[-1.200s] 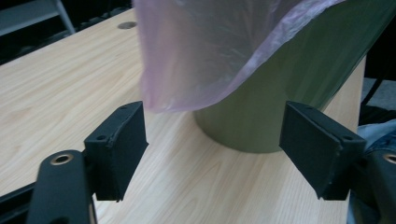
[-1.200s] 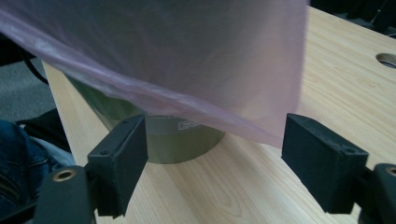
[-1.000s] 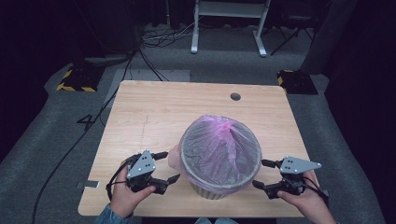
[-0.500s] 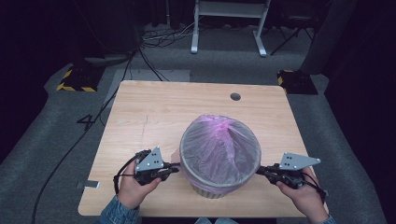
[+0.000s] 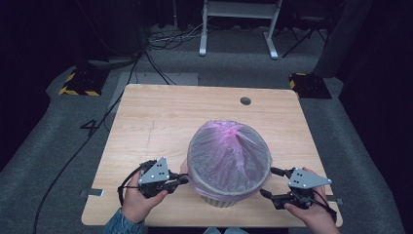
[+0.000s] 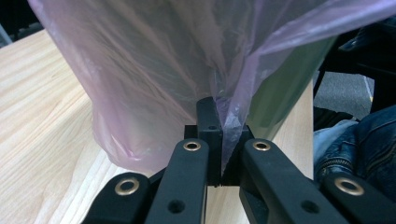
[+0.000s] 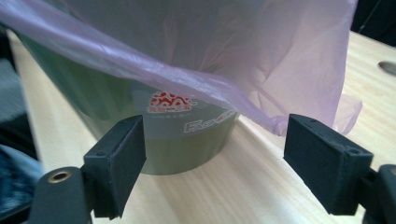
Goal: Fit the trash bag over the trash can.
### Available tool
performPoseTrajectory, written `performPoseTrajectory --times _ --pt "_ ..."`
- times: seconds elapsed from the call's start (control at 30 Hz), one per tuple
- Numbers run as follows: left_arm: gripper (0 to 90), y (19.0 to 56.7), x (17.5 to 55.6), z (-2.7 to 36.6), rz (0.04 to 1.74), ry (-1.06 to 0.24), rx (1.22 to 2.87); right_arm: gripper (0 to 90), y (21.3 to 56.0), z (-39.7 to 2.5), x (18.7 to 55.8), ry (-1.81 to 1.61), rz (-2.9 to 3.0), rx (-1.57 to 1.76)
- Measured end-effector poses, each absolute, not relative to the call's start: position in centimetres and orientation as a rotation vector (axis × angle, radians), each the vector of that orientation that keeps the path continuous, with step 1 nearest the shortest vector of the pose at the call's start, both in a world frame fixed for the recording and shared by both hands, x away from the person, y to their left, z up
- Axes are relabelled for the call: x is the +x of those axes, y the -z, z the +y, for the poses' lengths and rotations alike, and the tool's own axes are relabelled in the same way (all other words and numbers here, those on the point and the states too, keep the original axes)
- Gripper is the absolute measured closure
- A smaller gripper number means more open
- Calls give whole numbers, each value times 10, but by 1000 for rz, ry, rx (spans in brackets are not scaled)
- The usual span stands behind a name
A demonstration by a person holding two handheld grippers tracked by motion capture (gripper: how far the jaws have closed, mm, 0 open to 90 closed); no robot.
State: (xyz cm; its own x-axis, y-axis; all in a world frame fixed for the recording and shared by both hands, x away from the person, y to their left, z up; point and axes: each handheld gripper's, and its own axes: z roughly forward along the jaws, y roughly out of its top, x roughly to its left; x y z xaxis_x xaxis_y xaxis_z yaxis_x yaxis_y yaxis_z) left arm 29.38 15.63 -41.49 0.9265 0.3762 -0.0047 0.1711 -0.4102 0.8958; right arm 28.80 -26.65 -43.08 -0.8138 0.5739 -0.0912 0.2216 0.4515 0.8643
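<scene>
Where the wooden table (image 5: 160, 122) narrows toward the person's edge, a green waste bin (image 7: 187, 135) stands upright near the front middle, lined with a translucent pink plastic bag (image 5: 229, 153) whose skirt hangs over the rim and down the outside wall. The left gripper (image 5: 182, 180) sits at the bin's left side, its jaws pressed together on a fold of the bag's hanging edge, as the left gripper view shows the film pinched between the two black pads (image 6: 208, 121). The right gripper (image 5: 270, 183) is at the bin's right side, just short of it, with its jaws spread wide and nothing between them; in the right gripper view the bin's printed wall and the bag's loose hem lie beyond the gap. A round grommet hole (image 5: 245, 101) sits far back on the tabletop.
</scene>
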Motion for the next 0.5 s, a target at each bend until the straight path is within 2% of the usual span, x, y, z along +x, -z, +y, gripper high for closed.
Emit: performPoseTrajectory --times 0.17,0.3,0.37,0.4,0.5 --pt "896 415 294 155 391 -228 2005 196 422 -262 292 -1243 2226 618" --pt "896 416 295 155 374 -220 2005 399 416 -255 290 -1201 2295 508" --pt "897 418 296 156 367 -210 2004 788 414 -256 288 -1216 2325 473" --pt "897 419 296 156 367 -204 2002 891 414 -258 287 -1272 2359 480" --pt "898 423 298 158 380 -191 2002 900 416 -263 286 -1364 2382 548"
